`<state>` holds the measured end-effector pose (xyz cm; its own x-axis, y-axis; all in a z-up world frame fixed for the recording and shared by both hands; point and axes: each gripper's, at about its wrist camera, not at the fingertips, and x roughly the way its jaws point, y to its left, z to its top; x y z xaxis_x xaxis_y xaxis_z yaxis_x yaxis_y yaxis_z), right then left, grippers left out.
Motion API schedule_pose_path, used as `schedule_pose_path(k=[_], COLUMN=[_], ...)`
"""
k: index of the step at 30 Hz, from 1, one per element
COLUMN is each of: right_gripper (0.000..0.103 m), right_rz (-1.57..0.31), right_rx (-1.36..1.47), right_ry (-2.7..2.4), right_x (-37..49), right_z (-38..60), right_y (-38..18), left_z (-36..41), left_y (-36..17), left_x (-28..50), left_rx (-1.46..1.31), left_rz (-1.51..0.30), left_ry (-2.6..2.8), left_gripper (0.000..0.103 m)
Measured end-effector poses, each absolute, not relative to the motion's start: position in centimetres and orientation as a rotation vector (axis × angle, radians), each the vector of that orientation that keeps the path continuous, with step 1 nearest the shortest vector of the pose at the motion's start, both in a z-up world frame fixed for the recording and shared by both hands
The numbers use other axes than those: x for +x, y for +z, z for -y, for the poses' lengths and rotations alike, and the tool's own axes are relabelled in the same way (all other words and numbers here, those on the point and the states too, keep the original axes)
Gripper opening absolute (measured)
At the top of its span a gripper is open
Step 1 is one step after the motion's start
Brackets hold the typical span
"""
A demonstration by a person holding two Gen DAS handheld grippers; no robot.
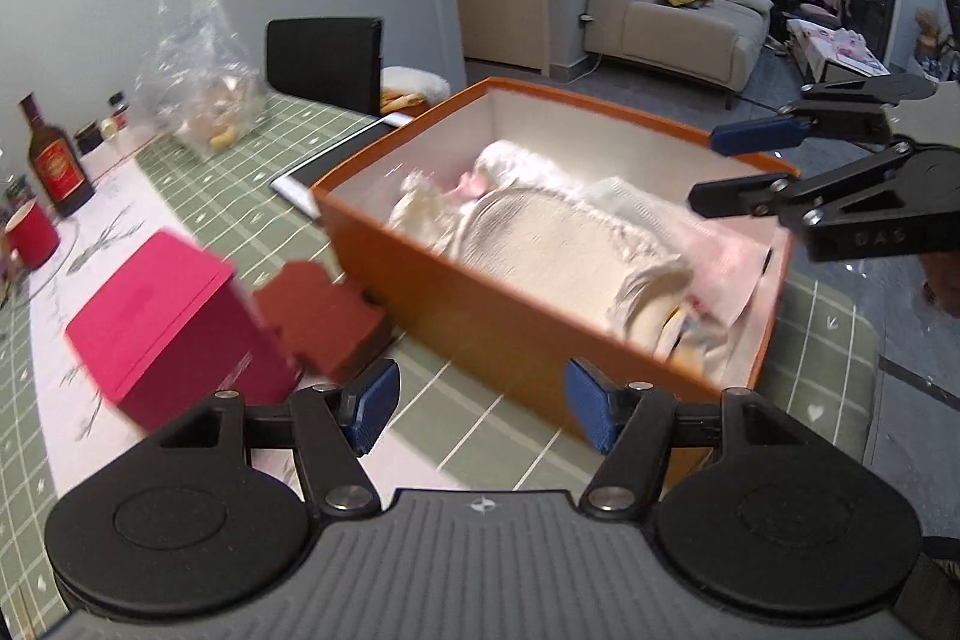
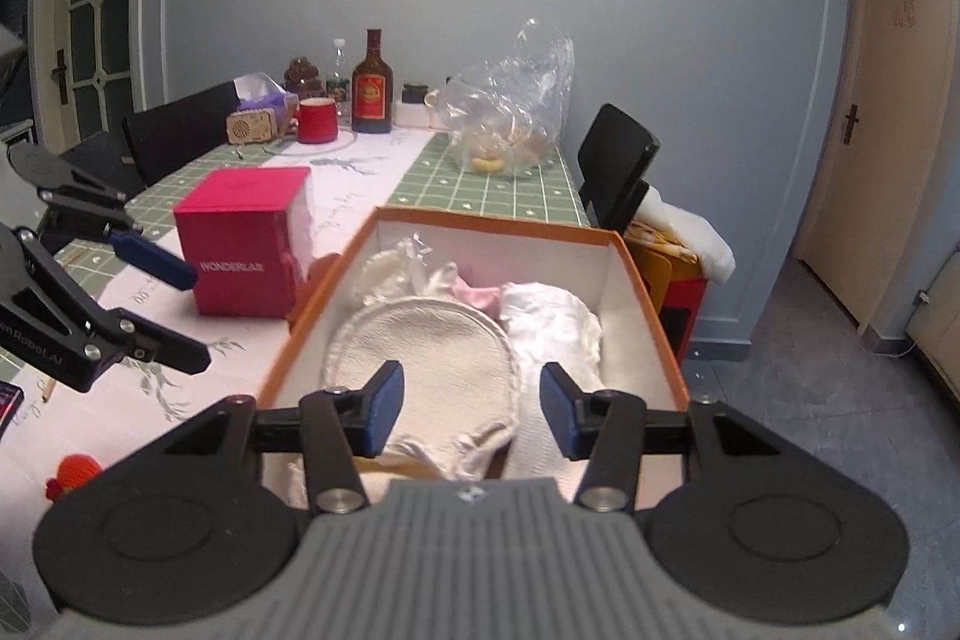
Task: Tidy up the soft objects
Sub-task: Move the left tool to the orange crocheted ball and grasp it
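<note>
- Cloths (image 2: 432, 340) lie heaped in the orange box (image 2: 651, 304); lower layers hidden, left view blurred.
- Left gripper (image 1: 483, 412): jaws apart, empty, box at 1 o'clock.
- Right gripper (image 2: 471, 409): jaws apart, empty, above cloths.

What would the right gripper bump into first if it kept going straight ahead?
Probably the round cream cloth lying in the orange box. The right gripper is open, empty and aimed down into the box, though how far off the cloth lies is hard to judge.
</note>
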<state>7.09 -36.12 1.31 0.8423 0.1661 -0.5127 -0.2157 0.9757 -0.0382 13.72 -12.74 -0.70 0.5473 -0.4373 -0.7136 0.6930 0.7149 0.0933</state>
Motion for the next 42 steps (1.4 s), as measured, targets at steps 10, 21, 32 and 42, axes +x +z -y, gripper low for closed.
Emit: schedule_pose_path(k=[10,21,32,42], right_gripper=[0.052,0.055,0.064,0.063], right_rz=[-0.515,-0.446,-0.353,-0.332], right_rx=[-0.027,0.03,0.025,-0.007], right_ry=[0.271,0.257,0.176,0.182], right_x=[5.3,3.4,2.3,1.1], right_z=[31.0,26.3,24.6,24.9], right_y=[-0.4,-2.5,-4.0,-4.4], left_z=[5.8,2.3,3.1,5.1], left_y=[-3.3,-6.8,-9.2,-10.4], left_x=[12.1,8.7,6.2,5.7], left_rx=[0.357,0.238,0.237,0.307], left_rz=[-0.785,-0.833,-0.875,-0.891], left_ry=[-0.644,-0.682,-0.775,-0.781], left_gripper=[0.075,0.075,0.078,0.056])
